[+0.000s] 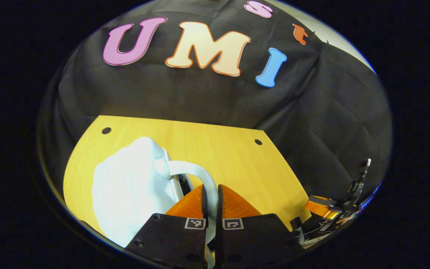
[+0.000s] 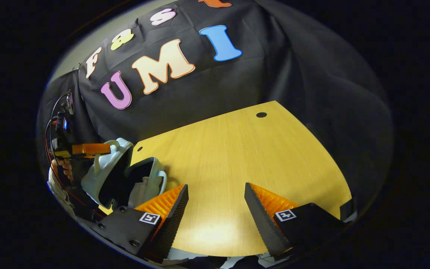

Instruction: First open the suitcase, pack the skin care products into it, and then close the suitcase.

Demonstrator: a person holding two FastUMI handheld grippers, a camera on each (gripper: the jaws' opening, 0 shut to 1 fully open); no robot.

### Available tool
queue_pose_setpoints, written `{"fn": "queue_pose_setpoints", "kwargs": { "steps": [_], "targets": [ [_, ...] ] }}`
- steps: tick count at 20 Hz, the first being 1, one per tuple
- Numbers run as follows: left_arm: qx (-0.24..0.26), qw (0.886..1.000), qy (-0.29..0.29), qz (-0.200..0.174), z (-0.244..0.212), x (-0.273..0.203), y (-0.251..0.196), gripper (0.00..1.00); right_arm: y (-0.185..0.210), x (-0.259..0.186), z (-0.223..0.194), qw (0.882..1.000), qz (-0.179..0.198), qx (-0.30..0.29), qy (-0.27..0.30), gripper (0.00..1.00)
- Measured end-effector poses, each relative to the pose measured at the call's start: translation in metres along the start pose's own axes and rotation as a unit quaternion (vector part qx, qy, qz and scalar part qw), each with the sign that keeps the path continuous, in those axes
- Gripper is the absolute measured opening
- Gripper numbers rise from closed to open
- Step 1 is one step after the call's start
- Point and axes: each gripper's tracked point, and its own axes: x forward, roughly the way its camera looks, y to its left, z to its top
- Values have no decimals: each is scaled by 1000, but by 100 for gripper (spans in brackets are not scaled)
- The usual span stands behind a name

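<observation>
We've got the left gripper (image 1: 211,209) pinched on the suitcase (image 1: 129,194) handle (image 1: 200,175), right gripper (image 2: 215,209) wide open and empty beside the suitcase; we should swing the lid slowly.

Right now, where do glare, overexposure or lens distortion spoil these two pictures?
Left gripper view: the pale blue suitcase lid looks washed out, nearly white, and the table edges bow from the fisheye lens. Right gripper view: a soft bright glare patch lies on the table between the open fingers, and the far edge curves.
</observation>
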Motion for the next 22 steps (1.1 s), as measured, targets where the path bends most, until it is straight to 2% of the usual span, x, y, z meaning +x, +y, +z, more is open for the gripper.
{"fn": "queue_pose_setpoints", "kwargs": {
  "steps": [4, 7, 8, 9, 11, 12, 13, 14, 15, 16, 17, 18, 20, 22],
  "targets": [
    [1, 999, 40, -8, -46, 45, -14, 2, -18, -13, -2, 1000, -23, 6, -2, 96],
    [-17, 997, 70, -13, -83, 69, -17, 2, -24, -21, -2, 999, -31, 4, -4, 96],
    [-18, 997, 77, -13, -92, 75, -19, 2, -25, -25, 1, 999, -33, 0, -7, 91],
    [-18, 997, 80, -12, -99, 79, -20, 2, -25, -28, 3, 999, -34, -4, -10, 96],
    [7, 997, 73, 12, -100, 86, -17, 4, -22, -31, 7, 999, -34, -10, -14, 96],
    [18, 997, 67, 17, -99, 87, -18, 8, -20, -33, 9, 999, -30, -11, -17, 96],
    [28, 998, 60, 16, -99, 87, -26, 10, -16, -33, 15, 999, -27, -12, -21, 91],
    [41, 998, 43, 23, -94, 84, -33, 28, -12, -33, 20, 999, -22, -14, -28, 96],
    [59, 998, 17, 29, -87, 80, -42, 49, -8, -33, 28, 999, -17, -17, -38, 91],
    [77, 995, -22, 54, -75, 66, -47, 70, -2, -36, 38, 999, -10, -17, -50, 96],
    [104, 987, -98, 73, -46, 49, -53, 80, 5, -38, 50, 998, 1, -15, -67, 97],
    [120, 977, -154, 83, -23, 24, -62, 97, 16, -42, 61, 996, 14, -14, -83, 98],
    [121, 964, -216, 97, 6, -16, -85, 92, 31, -48, 81, 993, 28, -14, -115, 99],
    [110, 955, -261, 90, 23, -56, -108, 94, 46, -56, 102, 989, 35, -22, -145, 99]
  ]
}}
